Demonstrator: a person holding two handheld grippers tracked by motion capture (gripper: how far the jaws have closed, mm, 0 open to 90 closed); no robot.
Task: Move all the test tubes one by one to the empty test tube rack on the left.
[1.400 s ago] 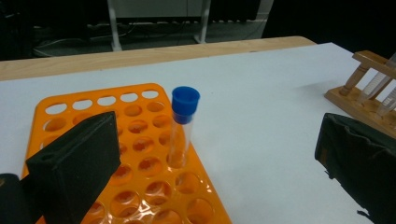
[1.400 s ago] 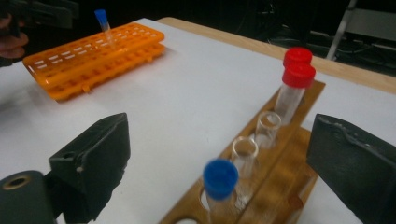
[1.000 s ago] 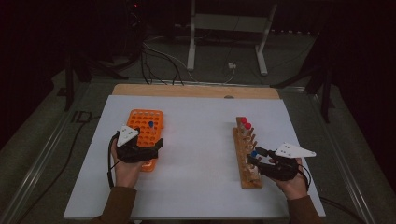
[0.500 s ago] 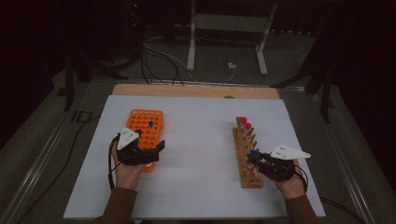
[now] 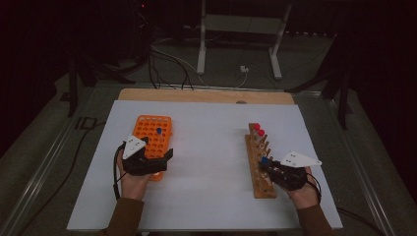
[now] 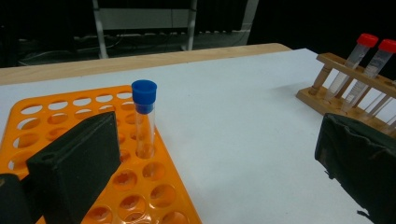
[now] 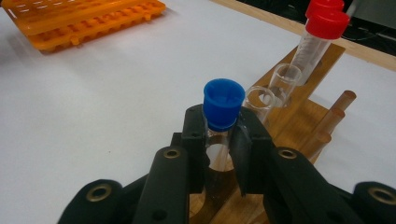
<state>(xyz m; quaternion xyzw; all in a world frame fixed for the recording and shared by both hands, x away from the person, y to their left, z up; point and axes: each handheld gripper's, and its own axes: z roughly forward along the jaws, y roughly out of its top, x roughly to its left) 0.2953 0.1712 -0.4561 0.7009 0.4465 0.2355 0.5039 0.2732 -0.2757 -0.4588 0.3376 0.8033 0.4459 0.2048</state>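
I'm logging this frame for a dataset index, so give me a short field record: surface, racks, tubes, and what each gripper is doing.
surface: white table top
orange rack: left side, one blue-capped tube standing in it
wooden rack: right side, two red-capped tubes at its far end
left gripper: open, over the orange rack's near end
right gripper: shut on a second blue-capped tube at the wooden rack

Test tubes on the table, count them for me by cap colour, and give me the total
Blue-capped tubes: 2, one standing in the orange rack and one clamped by the right gripper over the wooden rack.
Red-capped tubes: 2, both at the far end of the wooden rack.
Total: 4
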